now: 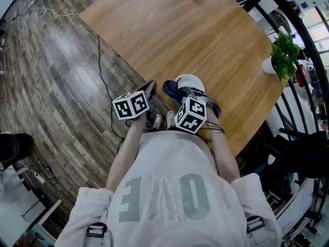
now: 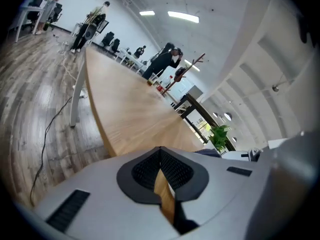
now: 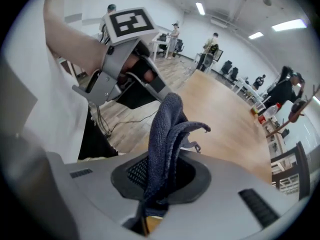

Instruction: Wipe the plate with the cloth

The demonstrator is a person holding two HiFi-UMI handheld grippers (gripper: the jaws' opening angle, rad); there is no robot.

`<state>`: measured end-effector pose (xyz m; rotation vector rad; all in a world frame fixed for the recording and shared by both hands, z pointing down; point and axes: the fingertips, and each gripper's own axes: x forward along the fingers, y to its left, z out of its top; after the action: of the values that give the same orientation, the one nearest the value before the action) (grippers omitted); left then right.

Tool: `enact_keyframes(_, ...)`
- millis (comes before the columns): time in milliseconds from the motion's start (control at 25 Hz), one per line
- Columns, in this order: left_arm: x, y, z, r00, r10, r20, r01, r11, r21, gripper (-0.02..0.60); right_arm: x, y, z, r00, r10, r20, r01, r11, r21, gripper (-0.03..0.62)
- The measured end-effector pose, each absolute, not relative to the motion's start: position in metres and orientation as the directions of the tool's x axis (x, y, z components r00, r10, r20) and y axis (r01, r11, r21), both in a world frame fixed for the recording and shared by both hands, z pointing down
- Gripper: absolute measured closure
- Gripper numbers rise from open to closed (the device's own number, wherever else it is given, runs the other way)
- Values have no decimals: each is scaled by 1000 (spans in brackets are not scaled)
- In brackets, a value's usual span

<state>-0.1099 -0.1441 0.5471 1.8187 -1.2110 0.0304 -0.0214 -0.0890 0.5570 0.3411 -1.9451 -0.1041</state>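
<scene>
A white plate (image 1: 190, 80) shows at the near edge of the wooden table (image 1: 175, 30), partly covered by the cloth and my right gripper. The dark blue cloth (image 3: 167, 129) stands up from between the jaws of my right gripper (image 3: 159, 176), which is shut on it. In the head view the cloth (image 1: 171, 89) hangs at the plate's left side, just ahead of the right gripper (image 1: 181, 93). My left gripper (image 2: 161, 171) is shut with nothing between its pads. It hovers left of the plate, off the table edge (image 1: 149, 90), and appears in the right gripper view (image 3: 150, 81) too.
A potted green plant (image 1: 281, 54) stands at the table's right edge. Black railings (image 1: 303, 45) curve along the right. A cable (image 1: 105, 81) trails over the wood floor left of the table. Several people stand far off (image 2: 165, 61) by other desks.
</scene>
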Motion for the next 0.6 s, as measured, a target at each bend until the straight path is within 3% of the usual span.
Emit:
enact_keyframes(200,-109,-184,447,471,-842,264,-817,-304,490,574,-21,-143,479,-450,-519,727,-356,851,387,537)
enact_keyframes(400,-98,-197,333,492,-871,2,-810,-457,368,575,-5,-170,368,-524,-740,422,-569,673,472,537)
enact_keyframes(520,-89,-181,261,483,-862,-155,-854,-502,134,574,9,-165,304,-526,-824,211,-657,551,515,537)
enact_keyframes(600,-78,-169,224,499,-834,-234,-860,-511,-11,574,21,-157,269,-514,-854,76,-752,491,439,537)
